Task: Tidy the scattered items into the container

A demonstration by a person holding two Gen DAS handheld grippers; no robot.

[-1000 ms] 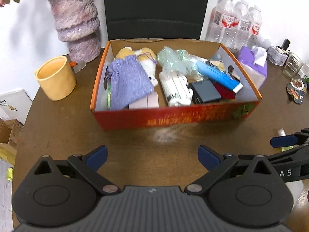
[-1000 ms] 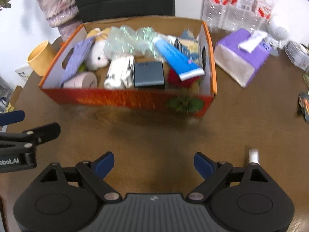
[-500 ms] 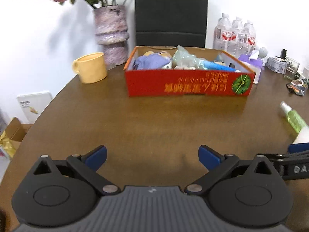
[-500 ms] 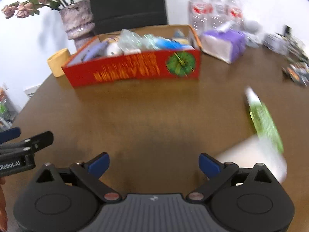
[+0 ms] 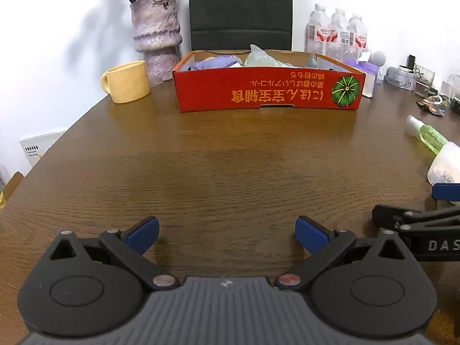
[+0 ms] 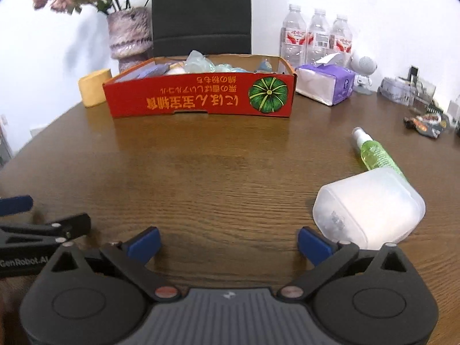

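A home or office room is suggested by a round wooden desk (image 5: 218, 155), a black chair (image 5: 240, 8), a flower vase (image 5: 156, 28) and bottled water (image 6: 314, 37).

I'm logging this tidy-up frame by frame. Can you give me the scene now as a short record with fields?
container: red cardboard box, already holding several items
loose items: green spray bottle and frosted plastic tub, both lying on the table
left gripper: open, nothing between its fingers
right gripper: open, jaws just opened wider, nothing between them
nearest loose item: the tub, just right of the right gripper
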